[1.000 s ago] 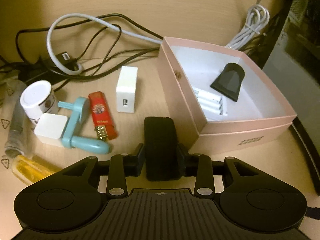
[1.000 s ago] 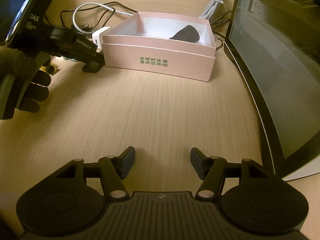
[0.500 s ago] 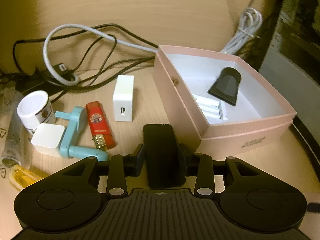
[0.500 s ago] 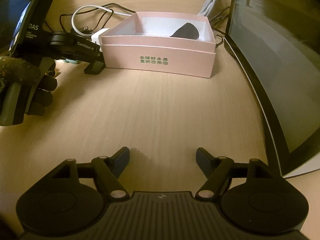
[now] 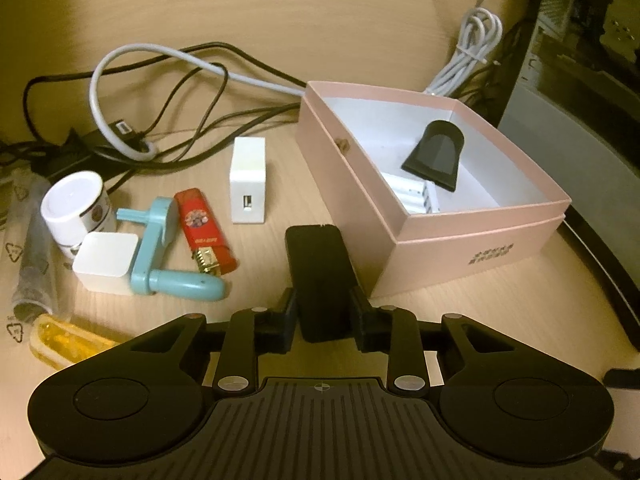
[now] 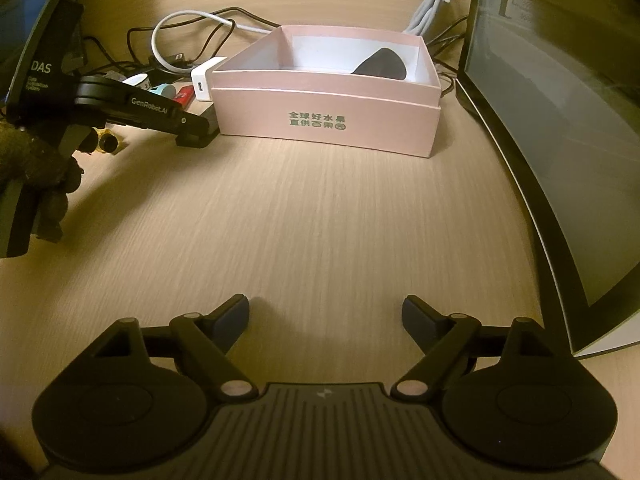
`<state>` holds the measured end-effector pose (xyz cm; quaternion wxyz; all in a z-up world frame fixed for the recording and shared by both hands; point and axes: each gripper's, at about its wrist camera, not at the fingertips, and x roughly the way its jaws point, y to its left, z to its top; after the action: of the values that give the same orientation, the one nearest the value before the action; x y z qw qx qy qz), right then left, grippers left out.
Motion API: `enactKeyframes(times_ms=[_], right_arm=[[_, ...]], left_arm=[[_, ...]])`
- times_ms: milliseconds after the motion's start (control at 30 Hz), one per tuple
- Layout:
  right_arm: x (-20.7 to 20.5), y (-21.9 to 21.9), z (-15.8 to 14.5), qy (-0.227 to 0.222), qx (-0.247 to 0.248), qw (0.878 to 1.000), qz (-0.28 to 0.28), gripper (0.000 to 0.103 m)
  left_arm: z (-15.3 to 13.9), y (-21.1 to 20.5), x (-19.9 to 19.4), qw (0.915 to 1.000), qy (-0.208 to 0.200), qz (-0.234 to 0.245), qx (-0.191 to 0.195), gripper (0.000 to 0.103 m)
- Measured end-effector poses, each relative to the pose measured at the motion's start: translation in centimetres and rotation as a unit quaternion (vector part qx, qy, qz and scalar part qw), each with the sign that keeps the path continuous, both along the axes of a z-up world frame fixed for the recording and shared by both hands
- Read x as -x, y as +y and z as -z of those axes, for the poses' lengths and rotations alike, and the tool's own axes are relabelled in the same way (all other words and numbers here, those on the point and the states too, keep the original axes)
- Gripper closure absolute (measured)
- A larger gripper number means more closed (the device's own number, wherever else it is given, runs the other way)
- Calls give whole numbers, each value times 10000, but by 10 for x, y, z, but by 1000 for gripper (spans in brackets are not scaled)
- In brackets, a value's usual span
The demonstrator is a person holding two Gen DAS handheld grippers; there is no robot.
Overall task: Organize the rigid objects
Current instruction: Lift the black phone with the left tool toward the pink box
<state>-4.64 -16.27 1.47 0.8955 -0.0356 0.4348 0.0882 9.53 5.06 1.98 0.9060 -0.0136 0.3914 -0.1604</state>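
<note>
My left gripper [image 5: 323, 312] is shut on a black rectangular block [image 5: 320, 276], held just left of the pink box [image 5: 472, 240]; the gripper also shows in the right wrist view [image 6: 192, 128]. The box holds a black wedge-shaped piece [image 5: 434, 156] and white batteries [image 5: 412, 196]. On the desk to the left lie a white charger [image 5: 248, 180], a red lighter [image 5: 202, 232], a light blue crank handle [image 5: 160, 256], a white cube [image 5: 106, 264] and a white jar [image 5: 76, 204]. My right gripper [image 6: 326, 316] is open and empty over bare desk, well in front of the box [image 6: 324, 120].
Tangled black and grey cables [image 5: 160, 92] lie behind the small objects. A coiled white cable [image 5: 468, 56] sits behind the box. A monitor [image 6: 560, 120] stands along the right side. A yellow object [image 5: 68, 340] and plastic wrapping [image 5: 24, 248] lie at the far left.
My left gripper with the black block has risen and pulled back a little, so the box and desk objects look lower and smaller. My right gripper has opened wider and drawn back slightly.
</note>
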Motion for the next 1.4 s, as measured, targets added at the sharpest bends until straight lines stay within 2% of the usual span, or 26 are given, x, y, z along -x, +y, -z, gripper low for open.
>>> enactKeyframes(times_ms=[167, 333, 567, 633, 733, 833, 867, 967, 1033, 1100, 1167, 1200, 1233, 1267, 1400], right_arm=[[0, -1, 0, -2, -1, 10000, -21, 17], [1, -1, 1, -21, -1, 10000, -41, 17], [3, 1, 1, -35, -2, 10000, -27, 17], [3, 1, 1, -35, -1, 10000, -21, 17], [3, 1, 1, -40, -2, 10000, -17, 17], [3, 0, 1, -44, -2, 10000, -18, 16], [3, 0, 1, -41, -1, 10000, -25, 16], [3, 0, 1, -54, -1, 10000, -23, 16], [4, 1, 1, -63, -1, 10000, -18, 16], [4, 1, 1, -67, 0, 10000, -22, 16], [4, 1, 1, -68, 0, 10000, -29, 16], [4, 1, 1, -70, 1, 10000, -34, 16], [5, 1, 1, -72, 0, 10000, -42, 16], [5, 1, 2, -76, 0, 10000, -50, 16], [5, 0, 2, -84, -5, 9999, -86, 15]], left_arm=[[-2, -1, -6, 9994, 238, -177, 181, 72], [-9, -4, 0, 9994, 148, -195, 230, 65], [-3, -22, 8, 9996, -61, 97, -258, 62], [-3, -22, 8, 9998, -73, 101, -167, 60], [-2, -21, 6, 9997, -16, 187, 176, 59], [-3, -24, 4, 9996, 19, 178, 198, 60], [-3, -25, 5, 9999, -18, 127, 113, 60], [-1, -32, 8, 9981, -300, -62, -538, 62], [0, -34, 8, 9969, -360, -77, -694, 58], [1, -31, 5, 9974, -322, -93, -644, 58], [1, -27, 5, 9978, -325, -91, -572, 63], [1, -24, 6, 9978, -339, -88, -567, 79], [1, -22, 8, 9974, -347, -123, -620, 87], [1, -20, 10, 9975, -315, -122, -623, 91], [2, -10, 26, 9983, -117, -6, -565, 90]])
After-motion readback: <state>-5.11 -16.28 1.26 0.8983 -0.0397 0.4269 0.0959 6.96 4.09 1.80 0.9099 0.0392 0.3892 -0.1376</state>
